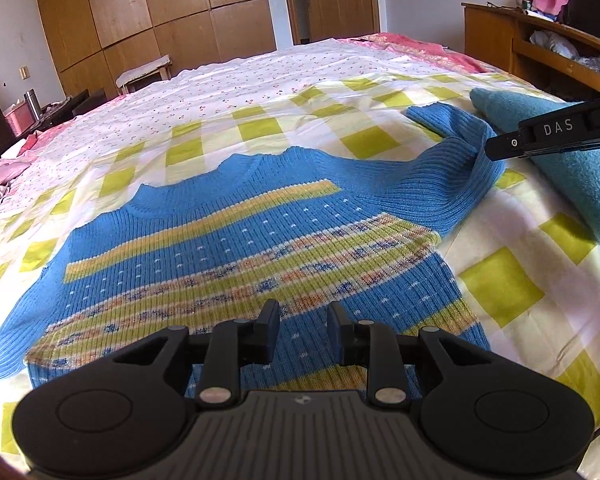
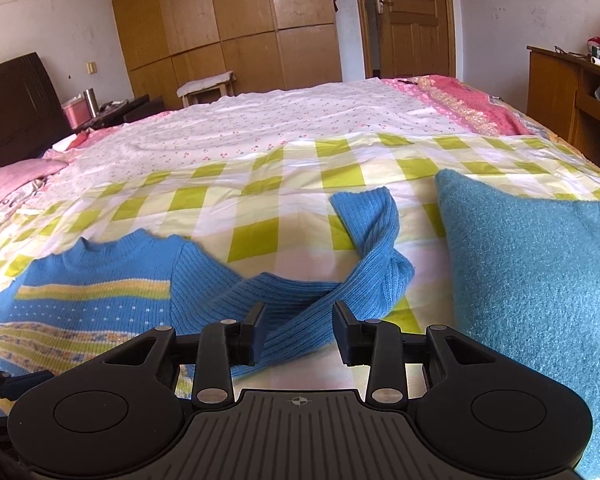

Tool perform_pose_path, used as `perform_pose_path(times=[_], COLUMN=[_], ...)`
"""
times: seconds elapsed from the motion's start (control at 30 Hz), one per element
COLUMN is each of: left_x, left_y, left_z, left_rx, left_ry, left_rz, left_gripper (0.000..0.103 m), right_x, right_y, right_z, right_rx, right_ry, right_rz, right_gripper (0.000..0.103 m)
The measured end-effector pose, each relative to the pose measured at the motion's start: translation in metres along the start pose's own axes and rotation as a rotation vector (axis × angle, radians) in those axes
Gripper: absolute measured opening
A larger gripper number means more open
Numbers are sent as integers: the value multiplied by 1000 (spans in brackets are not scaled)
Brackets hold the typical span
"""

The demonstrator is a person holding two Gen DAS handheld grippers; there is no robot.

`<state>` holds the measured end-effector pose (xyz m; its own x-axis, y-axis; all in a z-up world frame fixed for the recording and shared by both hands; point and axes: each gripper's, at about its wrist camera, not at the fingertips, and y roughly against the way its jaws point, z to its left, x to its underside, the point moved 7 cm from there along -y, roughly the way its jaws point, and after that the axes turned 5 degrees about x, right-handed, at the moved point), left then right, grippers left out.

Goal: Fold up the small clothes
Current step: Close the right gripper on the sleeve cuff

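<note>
A small blue knit sweater [image 1: 236, 240] with yellow and patterned stripes lies flat on the bed. Its right sleeve [image 1: 452, 160] is bent and rumpled, and shows in the right wrist view [image 2: 364, 272] too. My left gripper [image 1: 303, 320] is open and empty, low over the sweater's lower body. My right gripper [image 2: 298, 328] is open with the sleeve lying between its fingers, not pinched. In the left wrist view the right gripper [image 1: 496, 148] shows side-on at the sleeve's bend.
A folded teal woolly garment [image 2: 540, 288] lies on the bed right of the sleeve. The bed has a green-checked sheet [image 1: 500, 280] and a floral sheet [image 2: 300, 120] beyond. A wooden desk [image 1: 500, 40] stands at the right, a wardrobe and door behind.
</note>
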<state>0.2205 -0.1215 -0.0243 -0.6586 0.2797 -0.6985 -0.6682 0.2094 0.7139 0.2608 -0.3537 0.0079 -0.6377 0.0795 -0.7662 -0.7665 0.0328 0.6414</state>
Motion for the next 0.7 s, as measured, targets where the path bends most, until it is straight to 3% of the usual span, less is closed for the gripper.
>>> perform_pose_path(times=[0.4,0.6,0.7], left_x=[-6,-9,-8], left_y=[-4,-5,-2], left_z=[2,5,7], left_rx=[37,74,89], left_ry=[18,41,52], left_rz=[-19,-34,-40], left_gripper=[33,33,33], right_x=[-37,-51,-52], right_y=[-22,-61,-82], right_z=[-32,-46,-53], right_rx=[75,169,173], right_ry=[-80,-70,-109], right_rz=[-43,10,62], right_gripper=[37,40,40])
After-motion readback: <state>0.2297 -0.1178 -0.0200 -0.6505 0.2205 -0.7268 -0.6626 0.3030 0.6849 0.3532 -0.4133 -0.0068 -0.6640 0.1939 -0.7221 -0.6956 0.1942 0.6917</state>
